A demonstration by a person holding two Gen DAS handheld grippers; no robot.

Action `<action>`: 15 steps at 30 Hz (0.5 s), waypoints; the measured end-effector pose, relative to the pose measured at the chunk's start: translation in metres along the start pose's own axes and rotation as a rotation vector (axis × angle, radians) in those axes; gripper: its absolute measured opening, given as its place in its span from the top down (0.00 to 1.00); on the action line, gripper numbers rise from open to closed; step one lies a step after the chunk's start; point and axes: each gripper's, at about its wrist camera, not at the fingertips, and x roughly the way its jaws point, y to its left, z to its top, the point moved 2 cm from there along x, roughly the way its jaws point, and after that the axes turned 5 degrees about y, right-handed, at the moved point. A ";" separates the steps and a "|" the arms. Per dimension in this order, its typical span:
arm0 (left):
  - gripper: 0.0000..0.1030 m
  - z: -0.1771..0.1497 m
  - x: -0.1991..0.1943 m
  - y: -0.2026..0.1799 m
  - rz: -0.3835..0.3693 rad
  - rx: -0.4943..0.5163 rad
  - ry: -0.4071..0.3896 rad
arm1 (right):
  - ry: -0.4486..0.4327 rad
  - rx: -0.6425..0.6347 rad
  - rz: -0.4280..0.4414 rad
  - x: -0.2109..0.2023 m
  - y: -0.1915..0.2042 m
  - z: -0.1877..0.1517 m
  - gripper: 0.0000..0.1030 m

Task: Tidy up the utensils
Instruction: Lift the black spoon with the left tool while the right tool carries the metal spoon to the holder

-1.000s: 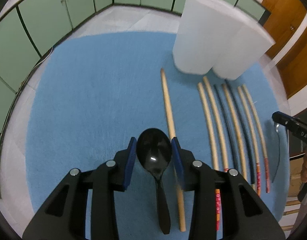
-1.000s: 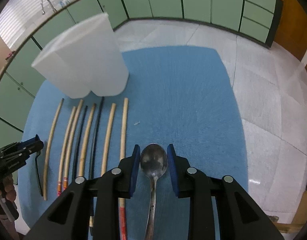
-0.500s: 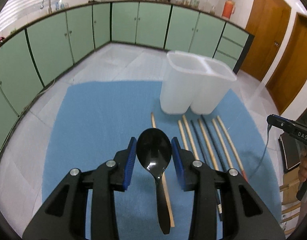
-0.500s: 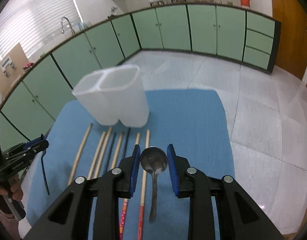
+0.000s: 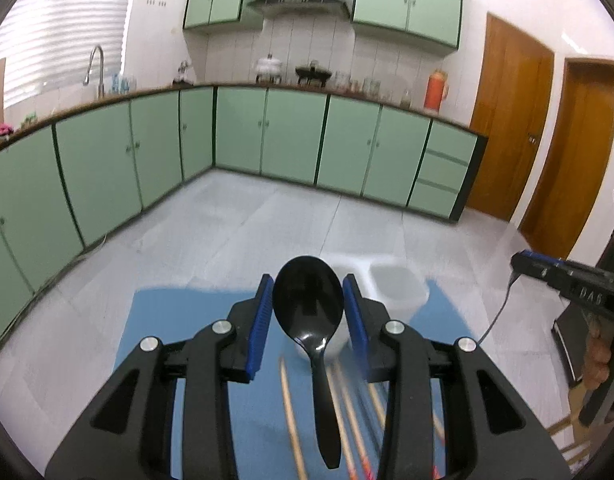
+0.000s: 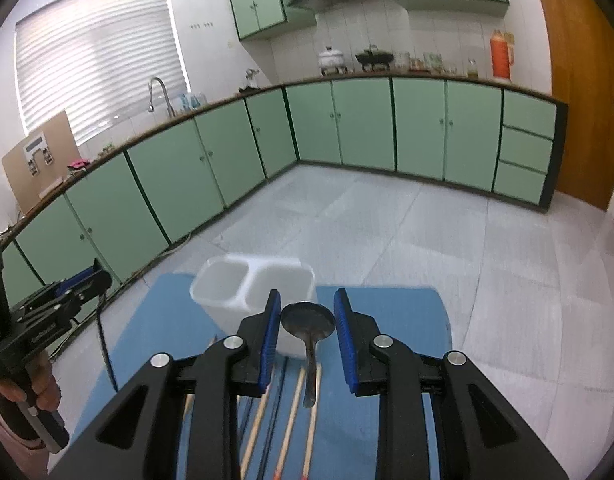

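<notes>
Left hand-held gripper [image 5: 308, 307] and right hand-held gripper [image 6: 305, 320], both angled downward, jaws partly closed.

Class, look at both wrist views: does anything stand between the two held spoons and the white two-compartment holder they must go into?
Nothing visible does. The left tongs grip the black spoon and the right tongs the metal spoon, both raised above the blue mat. The white holder stands just ahead, both compartments open-topped. The chopsticks lie flat below.

Only lettering I can make out is "DAS" in pale letters on the side of the right gripper [image 5: 587, 286], off to the right of the black spoon [image 5: 309, 312]. Whatever's printed on the brown board [image 6: 37, 160] left of the faucet [image 6: 159, 94] is too blurry to read.
</notes>
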 end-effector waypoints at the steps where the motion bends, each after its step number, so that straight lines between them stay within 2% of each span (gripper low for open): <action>1: 0.67 0.006 0.001 -0.003 0.001 0.004 -0.014 | -0.011 -0.007 0.004 0.001 0.002 0.008 0.74; 7: 0.67 0.046 0.028 -0.022 0.003 0.025 -0.105 | -0.059 -0.023 0.022 0.017 0.011 0.043 0.74; 15: 0.67 0.065 0.085 -0.040 0.041 0.068 -0.183 | -0.090 -0.007 0.011 0.062 0.006 0.069 0.74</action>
